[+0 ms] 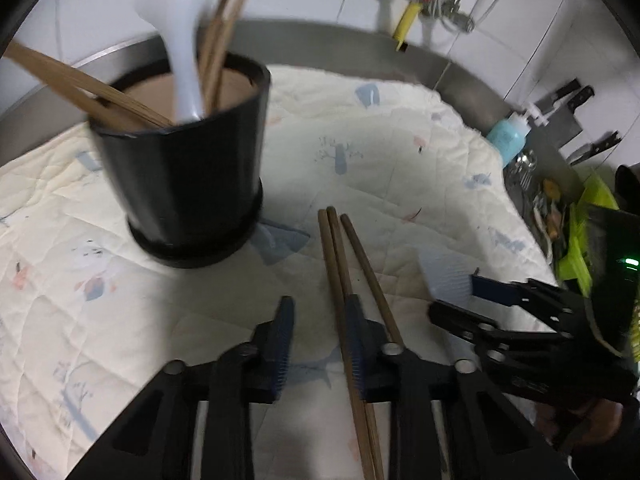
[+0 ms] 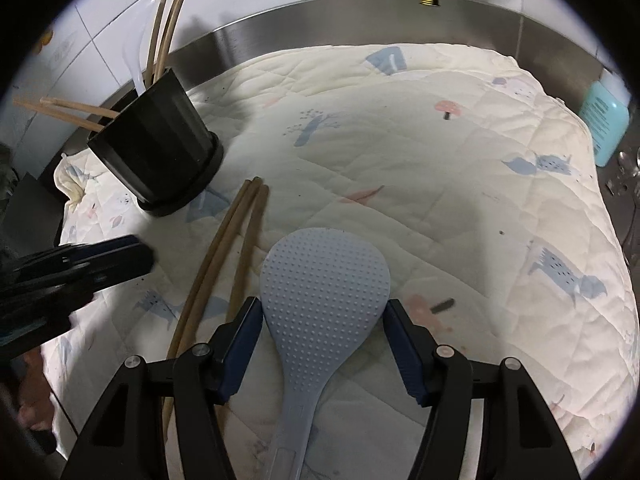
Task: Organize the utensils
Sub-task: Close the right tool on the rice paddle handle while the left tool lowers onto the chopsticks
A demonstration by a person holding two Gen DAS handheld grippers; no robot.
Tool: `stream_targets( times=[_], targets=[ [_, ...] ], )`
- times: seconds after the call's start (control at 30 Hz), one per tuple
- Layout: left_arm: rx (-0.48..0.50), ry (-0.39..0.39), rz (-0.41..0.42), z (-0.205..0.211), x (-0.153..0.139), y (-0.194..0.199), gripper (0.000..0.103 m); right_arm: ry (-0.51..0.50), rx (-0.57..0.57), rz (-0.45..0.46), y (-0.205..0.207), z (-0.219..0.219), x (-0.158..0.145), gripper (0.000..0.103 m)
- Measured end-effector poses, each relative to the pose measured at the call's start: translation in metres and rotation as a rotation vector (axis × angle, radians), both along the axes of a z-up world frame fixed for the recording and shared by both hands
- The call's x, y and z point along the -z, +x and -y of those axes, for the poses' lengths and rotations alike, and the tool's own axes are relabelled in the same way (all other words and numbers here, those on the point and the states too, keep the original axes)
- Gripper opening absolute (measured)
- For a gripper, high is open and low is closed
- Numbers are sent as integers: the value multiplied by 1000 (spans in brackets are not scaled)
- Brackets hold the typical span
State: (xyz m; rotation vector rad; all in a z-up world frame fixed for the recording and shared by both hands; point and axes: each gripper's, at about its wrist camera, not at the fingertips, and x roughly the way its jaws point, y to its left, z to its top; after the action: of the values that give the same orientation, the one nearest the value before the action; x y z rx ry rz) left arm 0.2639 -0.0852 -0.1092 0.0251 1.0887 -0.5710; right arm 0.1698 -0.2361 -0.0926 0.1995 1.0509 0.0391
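A black utensil cup [image 1: 180, 184] stands on the quilted cloth [image 1: 400, 152] and holds several brown chopsticks and a white ladle [image 1: 182, 40]; it also shows in the right wrist view [image 2: 156, 152]. Three loose brown chopsticks [image 1: 344, 280] lie on the cloth, also visible in the right wrist view [image 2: 236, 248]. My left gripper [image 1: 318, 324] is open just above them, its right finger over them. A blue-grey rice paddle [image 2: 320, 288] lies flat between the fingers of my open right gripper [image 2: 322, 328], not clamped. The right gripper also shows in the left wrist view [image 1: 472, 300].
A steel counter rim [image 2: 360, 16] and tiled wall run behind the cloth. A teal soap bottle [image 2: 604, 124] stands at the right edge, with knives [image 1: 576, 96] on the wall and cutlery [image 1: 524, 168] in the sink area beyond.
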Motion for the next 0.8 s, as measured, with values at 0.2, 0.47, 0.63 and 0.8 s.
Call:
stream_targets(
  times=[0.2,0.47,0.63,0.8],
  targets=[
    [11,31,-13,23,22,19,18,10,13,7,-9,9,-1,69],
    [0,38,-25,35,31,37,17,33,20,4,-13,16,3,69],
    [-1,33,-26,38,26,39,17,35,15,6,-13,19,3,69],
    [11,61,-27,43,29,38,17,47,17,5,-13,22,4,69]
  ],
)
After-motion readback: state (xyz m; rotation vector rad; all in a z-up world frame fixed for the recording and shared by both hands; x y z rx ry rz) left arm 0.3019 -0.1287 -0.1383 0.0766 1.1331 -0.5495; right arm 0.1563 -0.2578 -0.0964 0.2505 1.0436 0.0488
